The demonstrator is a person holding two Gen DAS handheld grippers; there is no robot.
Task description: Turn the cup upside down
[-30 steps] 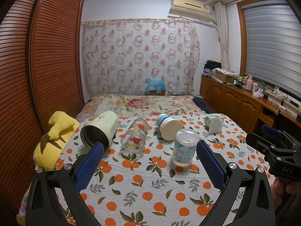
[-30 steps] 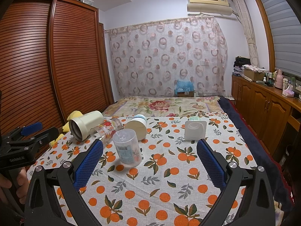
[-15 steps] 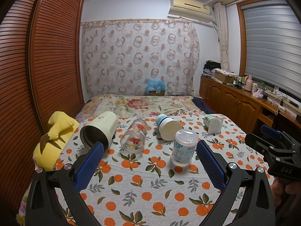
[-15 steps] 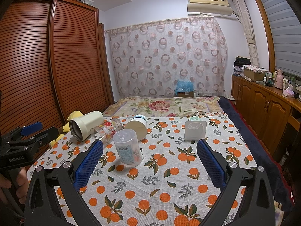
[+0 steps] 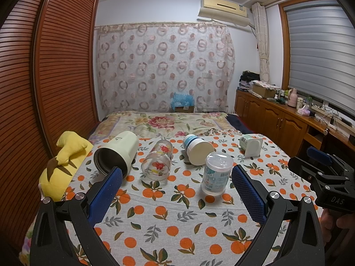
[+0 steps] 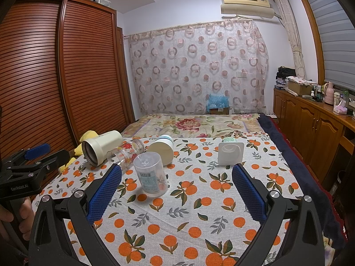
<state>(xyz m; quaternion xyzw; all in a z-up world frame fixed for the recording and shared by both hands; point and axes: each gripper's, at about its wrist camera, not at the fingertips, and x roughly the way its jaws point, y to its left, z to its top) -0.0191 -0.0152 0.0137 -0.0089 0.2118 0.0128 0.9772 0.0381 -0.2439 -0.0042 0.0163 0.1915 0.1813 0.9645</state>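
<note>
A clear plastic cup [image 5: 216, 175] with a printed label stands on the orange-print cloth, closed end up; it also shows in the right wrist view [image 6: 150, 174]. Four other cups lie on their sides behind it: a cream tumbler [image 5: 116, 154], a flowered glass [image 5: 158, 163], a blue-and-white cup [image 5: 196, 151] and a small white cup [image 5: 251, 145]. My left gripper [image 5: 176, 188] is open and empty, in front of the glass and the clear cup. My right gripper [image 6: 176, 189] is open and empty, with the clear cup near its left finger.
A yellow plush toy [image 5: 63, 166] lies at the cloth's left edge by the slatted wardrobe [image 5: 44, 77]. A wooden cabinet [image 6: 310, 128] runs along the right. A floral bedspread [image 5: 164, 124] lies beyond the cups.
Both grippers have barely shifted; the cups sit as before and the jaws stay open.
</note>
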